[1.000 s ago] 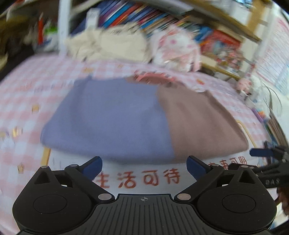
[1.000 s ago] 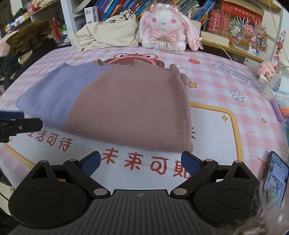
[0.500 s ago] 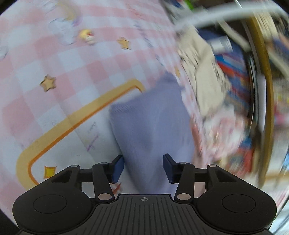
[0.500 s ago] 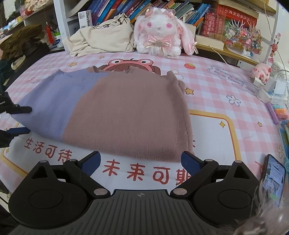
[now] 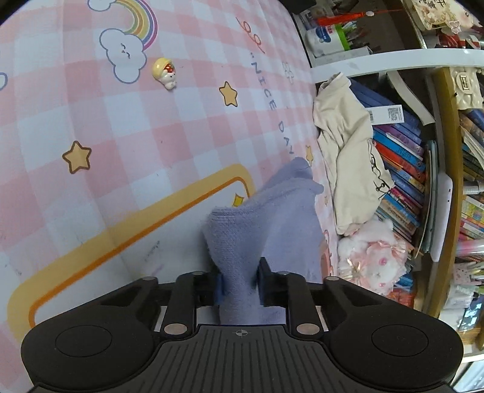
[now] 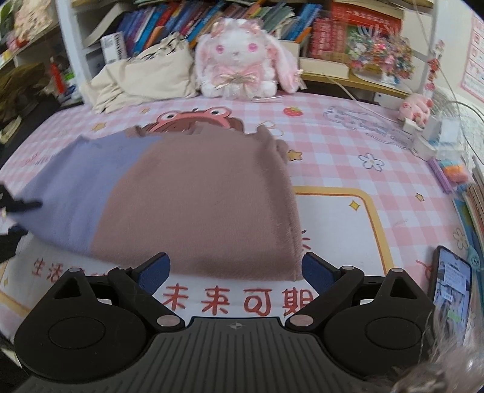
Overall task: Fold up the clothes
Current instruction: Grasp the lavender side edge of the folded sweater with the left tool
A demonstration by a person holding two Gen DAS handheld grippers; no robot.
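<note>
A folded sweater [image 6: 193, 199], lilac on its left part and brown on the rest, lies on the pink checked mat [image 6: 348, 145]. In the left wrist view my left gripper [image 5: 239, 285] is closing on the lilac edge of the sweater [image 5: 272, 217]; the cloth is bunched between the blue pads and pressed by them. From the right wrist view that gripper [image 6: 15, 208] shows as dark fingers at the sweater's left edge. My right gripper [image 6: 236, 270] stands open just in front of the sweater's near brown hem, with nothing between its fingers.
A white plush rabbit [image 6: 239, 60] and a cream garment [image 6: 142, 78] sit at the mat's far edge before a bookshelf [image 6: 272, 18]. A phone [image 6: 452, 284] lies at the near right. Small items and cables [image 6: 429, 127] crowd the far right.
My left gripper rolled on its side, moved to the sweater's lilac edge and closed from wide open onto the cloth. The right gripper came slightly closer to the near hem and stayed open.
</note>
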